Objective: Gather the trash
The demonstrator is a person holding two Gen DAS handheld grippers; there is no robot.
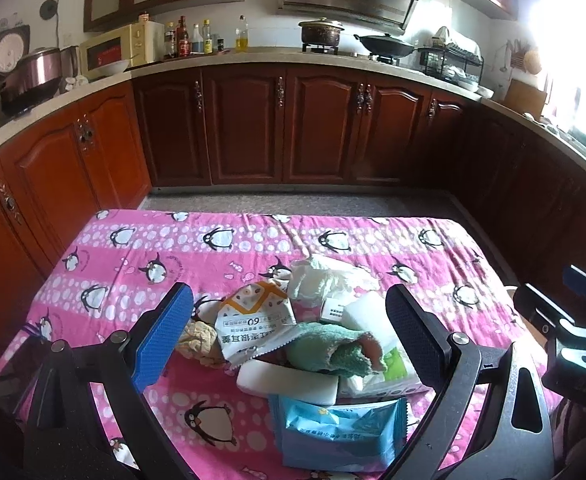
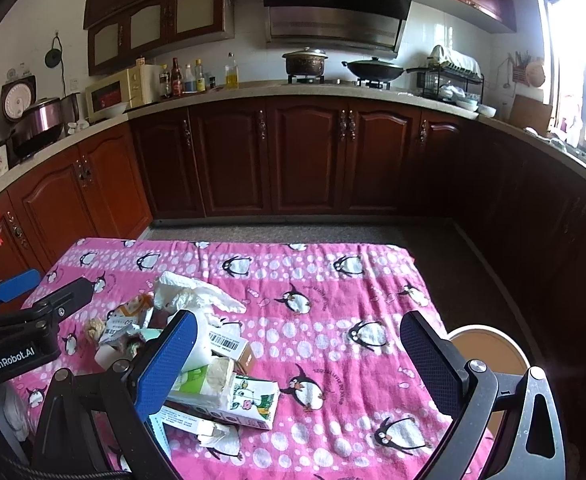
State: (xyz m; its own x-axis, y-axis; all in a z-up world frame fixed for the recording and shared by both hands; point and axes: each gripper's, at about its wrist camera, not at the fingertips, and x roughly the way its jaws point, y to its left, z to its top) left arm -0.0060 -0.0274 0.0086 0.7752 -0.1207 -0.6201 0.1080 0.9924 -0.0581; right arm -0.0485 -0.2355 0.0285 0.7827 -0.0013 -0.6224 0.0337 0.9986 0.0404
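Both claws (left [image 1: 289,332], right [image 2: 297,354]) gape above the trash pile [image 1: 313,344].

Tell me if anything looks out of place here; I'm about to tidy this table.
Yes: a heap of litter on the pink penguin tablecloth, including a torn snack wrapper, crumpled white tissue, a blue wet-wipe pack and a tissue pack. Nothing looks spilled.

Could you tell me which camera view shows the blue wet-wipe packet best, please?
The left wrist view: the blue wet-wipe packet lies whole between the open left gripper fingers. In the right wrist view it is hidden behind a finger.
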